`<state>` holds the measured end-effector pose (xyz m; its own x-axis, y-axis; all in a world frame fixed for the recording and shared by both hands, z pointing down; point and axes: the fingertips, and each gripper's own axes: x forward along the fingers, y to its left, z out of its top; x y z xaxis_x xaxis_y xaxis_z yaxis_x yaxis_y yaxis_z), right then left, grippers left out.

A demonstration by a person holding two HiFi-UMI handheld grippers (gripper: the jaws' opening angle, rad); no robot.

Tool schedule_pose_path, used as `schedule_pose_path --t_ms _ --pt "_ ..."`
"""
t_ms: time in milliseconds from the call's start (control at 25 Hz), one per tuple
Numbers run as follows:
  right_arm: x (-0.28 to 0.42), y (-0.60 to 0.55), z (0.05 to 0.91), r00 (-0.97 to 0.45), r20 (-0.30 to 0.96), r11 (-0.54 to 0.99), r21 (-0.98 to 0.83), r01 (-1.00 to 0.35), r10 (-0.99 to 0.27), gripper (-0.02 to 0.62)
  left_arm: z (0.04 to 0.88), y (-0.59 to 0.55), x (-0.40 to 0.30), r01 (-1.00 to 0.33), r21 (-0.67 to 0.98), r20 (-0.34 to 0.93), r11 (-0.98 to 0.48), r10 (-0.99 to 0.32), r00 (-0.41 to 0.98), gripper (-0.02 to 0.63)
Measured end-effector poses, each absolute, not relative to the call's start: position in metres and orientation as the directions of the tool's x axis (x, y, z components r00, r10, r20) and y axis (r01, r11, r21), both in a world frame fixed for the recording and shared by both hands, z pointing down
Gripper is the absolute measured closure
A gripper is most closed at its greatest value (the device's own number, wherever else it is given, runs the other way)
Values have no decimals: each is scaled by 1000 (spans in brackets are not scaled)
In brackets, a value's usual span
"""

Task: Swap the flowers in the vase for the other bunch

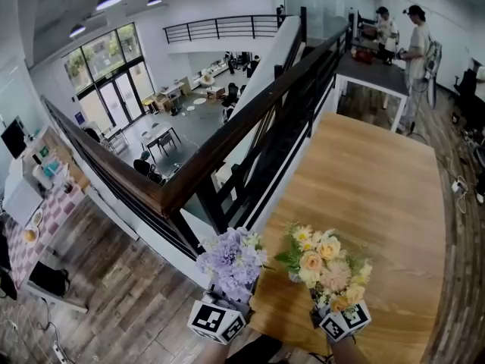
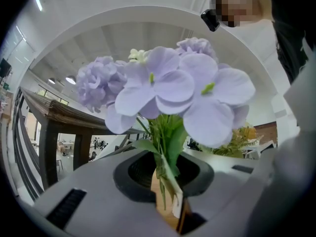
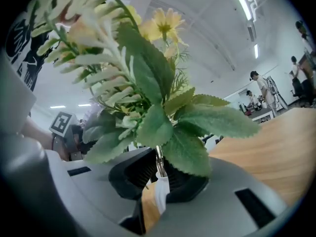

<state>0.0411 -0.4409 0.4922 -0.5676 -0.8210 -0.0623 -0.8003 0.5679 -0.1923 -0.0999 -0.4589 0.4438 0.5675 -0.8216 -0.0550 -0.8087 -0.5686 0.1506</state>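
Holding two bunches: purple bunch [image 1: 231, 262] left, yellow bunch [image 1: 327, 268] right.

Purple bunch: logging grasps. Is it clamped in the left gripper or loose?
Clamped: the left gripper is shut on the purple bunch, at its stems.

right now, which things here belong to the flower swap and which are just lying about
Job in hand:
- purple bunch, held in the left gripper
- yellow bunch, held in the right gripper
- no vase in view

Just around:
- wooden table
- dark railing
- person by the far table
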Motion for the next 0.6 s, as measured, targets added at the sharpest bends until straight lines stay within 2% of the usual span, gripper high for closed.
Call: schedule_pose_path --t_ms 480,600 --pt "39 -436 490 -562 -36 558 -181 -809 -826 544 436 -454 -103 -813 159 -71 -560 -828 556 531" --pt "39 -436 488 -558 -36 555 -179 -813 -829 525 436 -452 -104 -814 161 -74 -558 -829 554 532"
